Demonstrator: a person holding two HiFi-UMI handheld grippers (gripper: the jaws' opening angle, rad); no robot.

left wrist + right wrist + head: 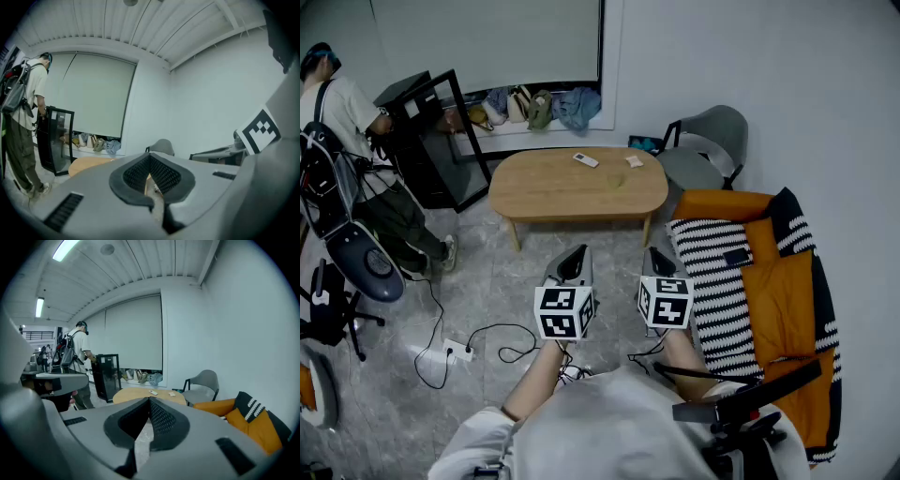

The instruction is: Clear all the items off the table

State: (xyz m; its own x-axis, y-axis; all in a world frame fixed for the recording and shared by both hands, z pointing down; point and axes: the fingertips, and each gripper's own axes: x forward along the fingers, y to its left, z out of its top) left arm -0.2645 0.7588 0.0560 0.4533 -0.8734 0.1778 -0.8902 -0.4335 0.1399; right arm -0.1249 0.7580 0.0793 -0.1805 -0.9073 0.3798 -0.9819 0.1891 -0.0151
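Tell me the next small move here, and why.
Probably a step forward to the table: the left claw and right claw are both shut, empty and well short of it, while a remote and a small pale item lie on its far side. Opening a claw could follow.

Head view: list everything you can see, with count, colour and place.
table: 1, light wood, room's middle
flat item: 1, white, on the table
small item: 1, beige, on the table, further right
chair: 1, grey, beyond the table's right end
sofa: 1, orange with striped throw, right
cabinet: 1, black, left of the table
bags: several, mixed, far wall
bystander: 1, pale top, far left
power strip: 1, white, floor, left
left gripper: 1, grey, shut, empty
right gripper: 1, grey, shut, empty
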